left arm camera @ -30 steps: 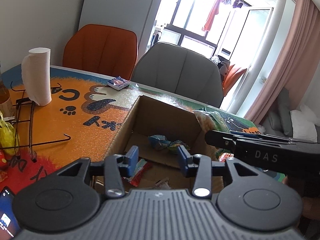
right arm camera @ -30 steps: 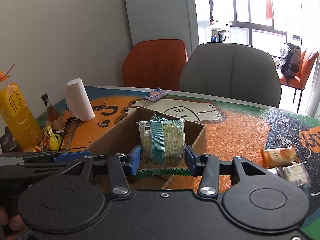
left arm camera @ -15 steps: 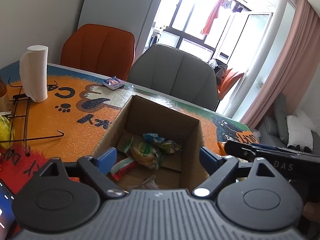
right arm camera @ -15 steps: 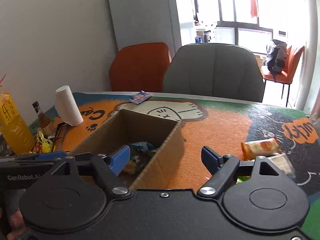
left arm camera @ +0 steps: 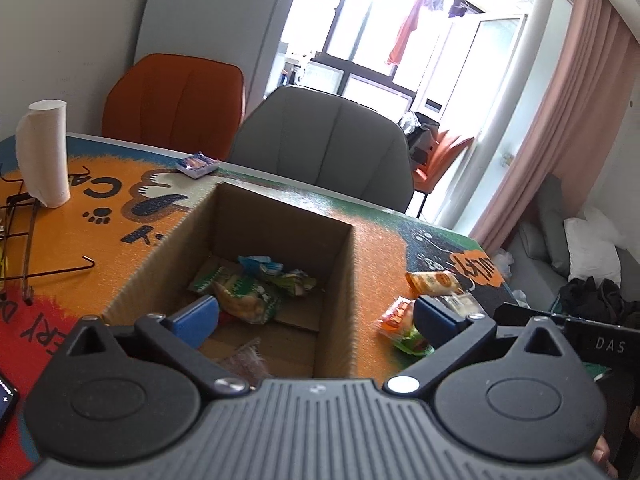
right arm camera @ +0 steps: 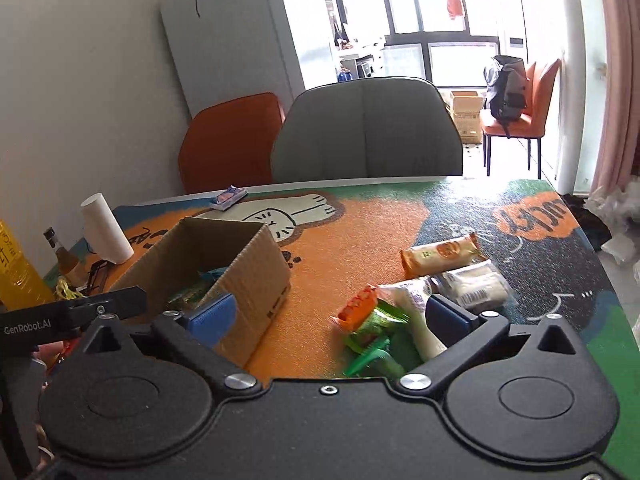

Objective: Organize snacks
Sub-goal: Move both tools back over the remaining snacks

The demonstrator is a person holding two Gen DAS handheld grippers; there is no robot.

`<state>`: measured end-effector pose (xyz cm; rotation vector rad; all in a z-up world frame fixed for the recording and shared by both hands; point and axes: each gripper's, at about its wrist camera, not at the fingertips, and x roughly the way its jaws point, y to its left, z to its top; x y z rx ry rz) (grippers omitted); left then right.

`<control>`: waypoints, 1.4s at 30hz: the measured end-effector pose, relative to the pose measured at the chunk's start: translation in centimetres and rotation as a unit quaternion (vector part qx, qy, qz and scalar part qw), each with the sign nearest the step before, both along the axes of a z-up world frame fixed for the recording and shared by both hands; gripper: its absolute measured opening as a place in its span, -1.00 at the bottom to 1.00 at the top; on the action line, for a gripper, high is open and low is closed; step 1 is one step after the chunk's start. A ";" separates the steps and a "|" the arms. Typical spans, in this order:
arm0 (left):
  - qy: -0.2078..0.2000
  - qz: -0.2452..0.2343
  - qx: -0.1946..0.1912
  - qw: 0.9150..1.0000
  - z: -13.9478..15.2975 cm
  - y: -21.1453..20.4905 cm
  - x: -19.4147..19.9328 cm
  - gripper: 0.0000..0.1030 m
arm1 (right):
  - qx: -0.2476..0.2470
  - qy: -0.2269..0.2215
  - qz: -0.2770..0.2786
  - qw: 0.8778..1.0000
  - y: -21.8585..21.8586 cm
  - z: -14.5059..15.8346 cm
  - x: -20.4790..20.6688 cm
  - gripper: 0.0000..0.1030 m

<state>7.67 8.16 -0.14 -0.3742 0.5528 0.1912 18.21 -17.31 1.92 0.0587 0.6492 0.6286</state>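
Note:
An open cardboard box point(left arm camera: 344, 280) point(right arm camera: 256, 264) stands on the colourful table mat and holds several snack packets point(left arm camera: 252, 288). My left gripper point(left arm camera: 316, 316) is open and empty above the box's near side. My right gripper point(right arm camera: 332, 316) is open and empty, to the right of the box, over a pile of loose snacks: a green and orange packet point(right arm camera: 372, 320), a white packet point(right arm camera: 476, 284) and an orange packet point(right arm camera: 440, 254). These snacks also show in the left wrist view point(left arm camera: 432, 282).
A paper towel roll point(left arm camera: 42, 152) point(right arm camera: 106, 234), a black wire rack point(left arm camera: 24, 240), a small blue packet point(left arm camera: 197, 164) point(right arm camera: 229, 197) and bottles point(right arm camera: 16, 272) are at the left. An orange chair point(left arm camera: 172, 100) and a grey chair point(left arm camera: 324, 148) stand behind the table.
My right gripper opened and dropped the green-striped snack packet into the box, then swung right over the loose snacks. My left gripper also opened and shifted right.

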 end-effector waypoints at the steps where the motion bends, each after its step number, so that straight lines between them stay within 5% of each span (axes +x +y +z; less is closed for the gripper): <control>1: 0.003 -0.007 0.000 1.000 0.0 -0.4 0.1 1.00 | 0.002 0.003 -0.003 1.000 -0.4 0.0 0.1 1.00; 19: 0.010 -0.085 0.019 0.996 0.0 -7.7 1.7 0.95 | 0.016 0.018 -0.050 0.998 -7.5 -1.8 0.6 0.97; 23: 0.013 -0.091 0.010 0.996 -0.6 -8.5 2.4 0.75 | 0.016 0.025 -0.042 0.999 -8.1 -2.2 0.8 0.73; 29: 0.034 -0.098 -0.004 0.995 -2.2 -9.2 3.5 0.48 | 0.012 0.036 -0.034 0.999 -8.6 -3.0 1.1 0.63; 42: 0.068 -0.100 -0.034 0.992 -5.9 -9.7 6.9 0.27 | 0.015 0.067 -0.026 0.997 -8.3 -5.1 3.4 0.47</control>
